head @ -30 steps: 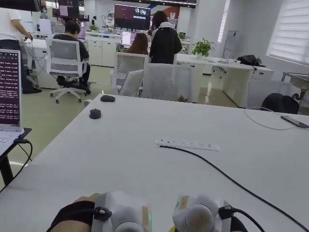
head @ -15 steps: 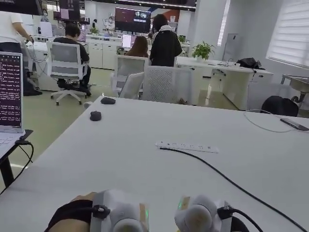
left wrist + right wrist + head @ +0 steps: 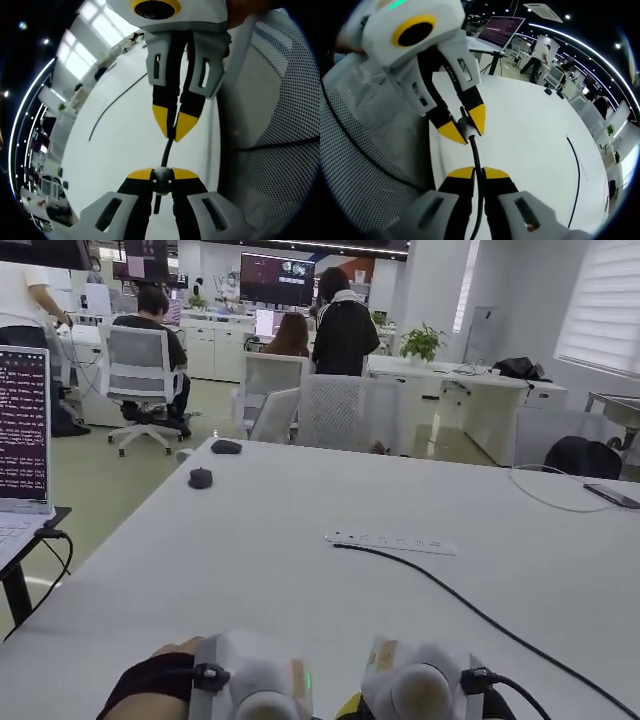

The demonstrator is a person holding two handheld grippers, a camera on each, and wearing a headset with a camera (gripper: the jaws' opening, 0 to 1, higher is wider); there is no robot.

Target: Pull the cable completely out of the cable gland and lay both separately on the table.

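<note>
Left gripper view: left tongs (image 3: pixel 162 173) clamp one cable gland (image 3: pixel 162 182); right tongs (image 3: pixel 174 132) clamp one cable (image 3: pixel 166 152).

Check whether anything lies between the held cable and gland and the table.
Nothing visible does. The left gripper holds the cable gland, the right gripper the cable, beside bare table; the power strip lies farther off.
</note>
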